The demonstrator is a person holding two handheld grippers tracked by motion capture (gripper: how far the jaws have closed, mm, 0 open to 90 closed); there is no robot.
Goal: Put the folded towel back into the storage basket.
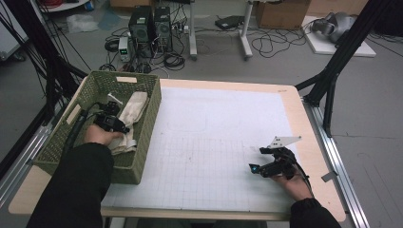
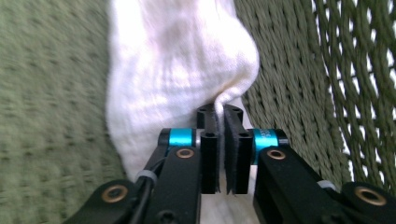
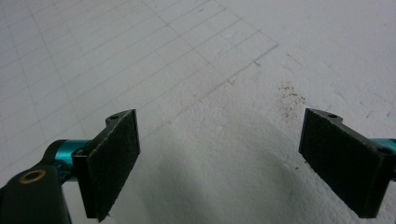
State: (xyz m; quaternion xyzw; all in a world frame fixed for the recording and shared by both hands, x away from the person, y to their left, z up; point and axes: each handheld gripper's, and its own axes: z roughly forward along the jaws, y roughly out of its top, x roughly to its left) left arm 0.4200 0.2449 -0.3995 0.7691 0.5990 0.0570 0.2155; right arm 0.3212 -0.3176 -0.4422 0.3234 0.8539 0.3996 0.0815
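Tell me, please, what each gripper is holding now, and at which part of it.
The left gripper pinches a fold at the edge of the white cloth inside the green basket. The right gripper holds nothing; its fingers stand wide apart over the white mat.

In the left gripper view, the white cotton cloth point(image 2: 177, 70) runs off the top edge, and its pinched fold disappears between the black pads. The green woven basket's point(image 2: 51, 116) wall blurs at left. A small white object point(image 1: 114, 98) in the high view is too small to identify.
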